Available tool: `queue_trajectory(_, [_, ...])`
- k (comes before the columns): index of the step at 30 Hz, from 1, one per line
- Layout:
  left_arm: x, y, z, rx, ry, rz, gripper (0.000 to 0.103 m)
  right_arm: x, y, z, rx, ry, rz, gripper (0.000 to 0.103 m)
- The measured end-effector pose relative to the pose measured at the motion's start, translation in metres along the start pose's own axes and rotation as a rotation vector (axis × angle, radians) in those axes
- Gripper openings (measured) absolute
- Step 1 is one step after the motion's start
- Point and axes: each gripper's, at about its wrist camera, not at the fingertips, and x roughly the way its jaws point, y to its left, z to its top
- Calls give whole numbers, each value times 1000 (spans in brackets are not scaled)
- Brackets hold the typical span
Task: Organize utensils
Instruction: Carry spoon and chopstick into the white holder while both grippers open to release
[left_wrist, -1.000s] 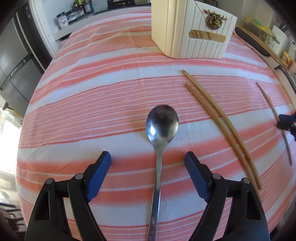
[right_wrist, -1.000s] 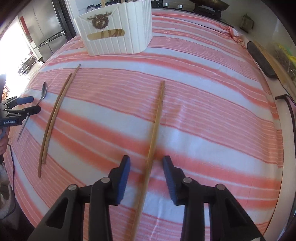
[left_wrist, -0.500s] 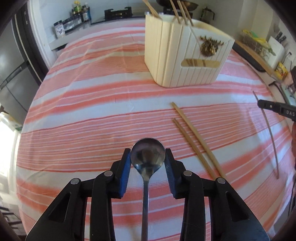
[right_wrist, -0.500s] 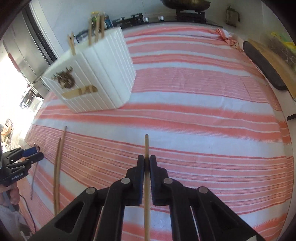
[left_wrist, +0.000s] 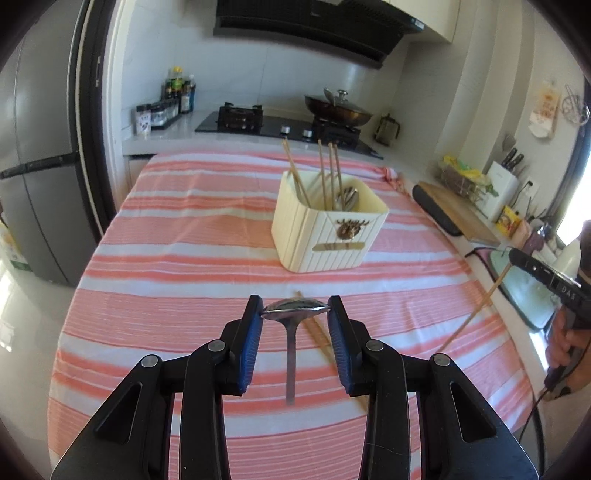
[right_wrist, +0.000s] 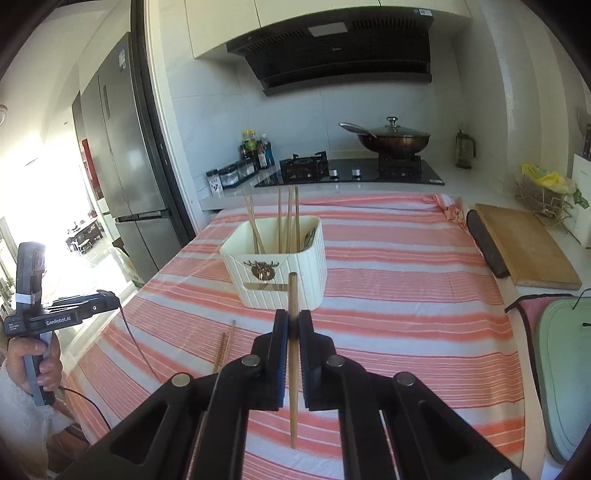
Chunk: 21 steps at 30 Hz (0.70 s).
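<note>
Spoon (left_wrist: 293, 312) — shiny steel, bowl pinched, handle hanging above striped cloth (left_wrist: 184, 258)

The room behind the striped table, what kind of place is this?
Most likely a home kitchen: a gas stove with a lidded wok under a range hood, and a steel fridge beside it.

A home kitchen: gas hob (right_wrist: 347, 171), range hood (right_wrist: 343, 51), fridge (right_wrist: 125, 147).

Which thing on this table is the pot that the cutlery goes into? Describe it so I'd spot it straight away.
Start at the table's striped cloth, pink and white. Near its middle stands the cream ribbed holder, open at the top, with chopsticks sticking up out of it. It is the only upright container on the cloth, and its front bears a small brown antlered emblem.
</note>
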Motion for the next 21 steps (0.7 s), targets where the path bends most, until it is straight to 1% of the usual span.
queue_trajectory(5, [-10,3,20,-21,-30,-38,36,-12,7,19,-17,-73,-17,6])
queue_trajectory(9, [-14,2,45,-26,-49,-65,36,-8,7,46,-46,-90,-42,6])
queue_trajectory(12, [-16,-1,71,-33,-78,-92,36,2,5,71,-64,-94,-57,6])
queue_trajectory(14, [-18,-6,93,-31,-121,-89,36,8,5,90,-82,-106,-67,6])
queue_trajectory(16, [-18,-9,116,-35,-178,-81,36,12,6,109,-109,-137,-82,6])
queue_trajectory(19, [-8,-11,148,-66,-266,-69,36,17,6,139,-117,-211,-84,6])
queue_trajectory(21, [7,-12,164,-82,-299,-63,36,20,6,157,-101,-270,-70,6])
